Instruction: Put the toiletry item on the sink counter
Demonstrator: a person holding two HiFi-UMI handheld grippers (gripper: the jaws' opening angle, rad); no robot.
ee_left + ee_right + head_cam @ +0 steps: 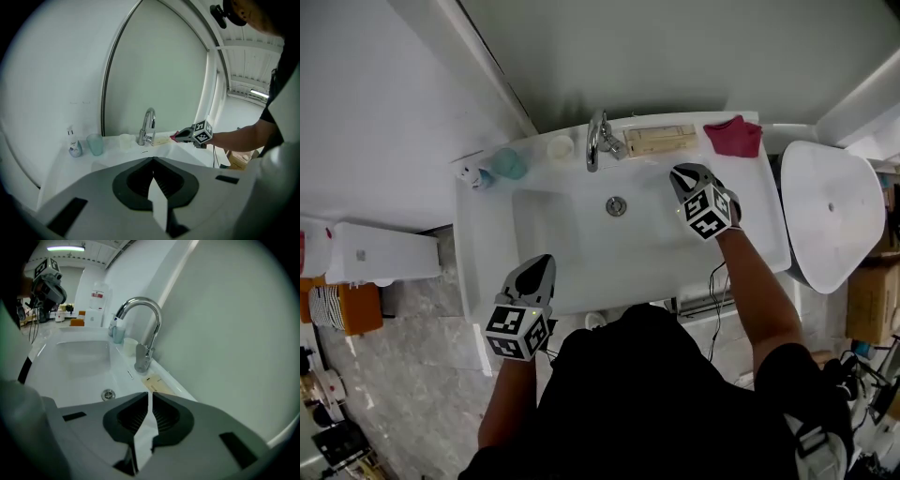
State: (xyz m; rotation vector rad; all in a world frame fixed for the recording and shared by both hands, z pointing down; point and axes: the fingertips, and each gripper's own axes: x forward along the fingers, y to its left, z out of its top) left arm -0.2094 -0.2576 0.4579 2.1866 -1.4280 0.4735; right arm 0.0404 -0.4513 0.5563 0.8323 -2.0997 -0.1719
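Hovering over the basin's right-back corner, the right claw (682,173) has its jaws pressed together with nothing between them. The left claw (539,264) is the same, closed and empty, at the front rim of the desk (478,253). The toiletry item is probably the flat beige pack (659,141) (my read, label too small). It lies flat on the desk's back ledge between the faucet (596,141) and the red cloth (733,136). Key relation: the pack sits just beyond the right claw's tips, about 11 o'clock from them in the head view. Its long axis runs 9-to-3 along the ledge, crosswise to the claw. The right hand is far nearer; the left is well apart. Judged: placement looks done; any regrasp needs the jaws opened first.
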